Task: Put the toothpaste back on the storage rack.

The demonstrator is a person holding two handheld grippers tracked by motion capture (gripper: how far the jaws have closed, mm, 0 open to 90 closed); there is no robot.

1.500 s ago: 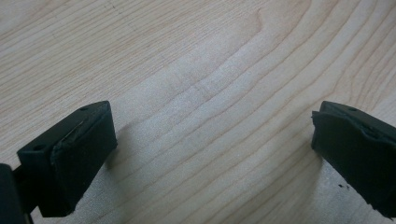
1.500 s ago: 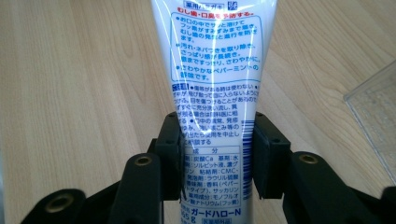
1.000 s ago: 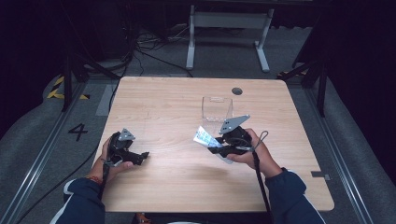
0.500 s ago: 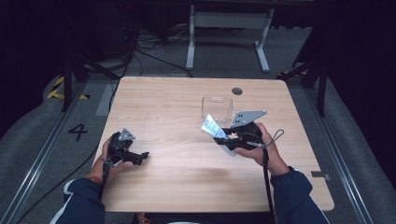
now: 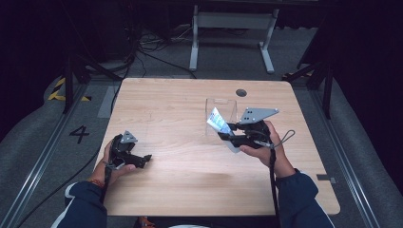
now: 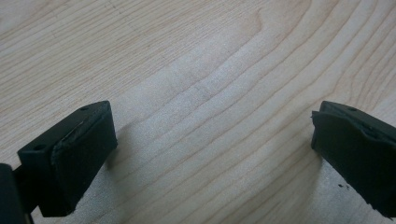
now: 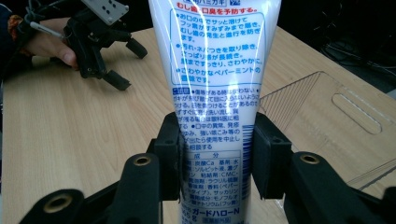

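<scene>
A pale wooden worktop (image 5: pixel 180 109) is standing on grey carpet (image 5: pixel 43 128), with dark cables (image 5: pixel 142 52) lying behind it beside a white metal frame (image 5: pixel 233 21).

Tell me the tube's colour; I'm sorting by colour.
White tube with blue print, clearest in the right gripper view.

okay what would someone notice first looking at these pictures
Most striking is the white toothpaste tube printed with blue Japanese text, clamped between the right gripper jaws and held above the wooden table. Just beyond it stands a clear plastic container. At the table's left, the left gripper rests open.
</scene>
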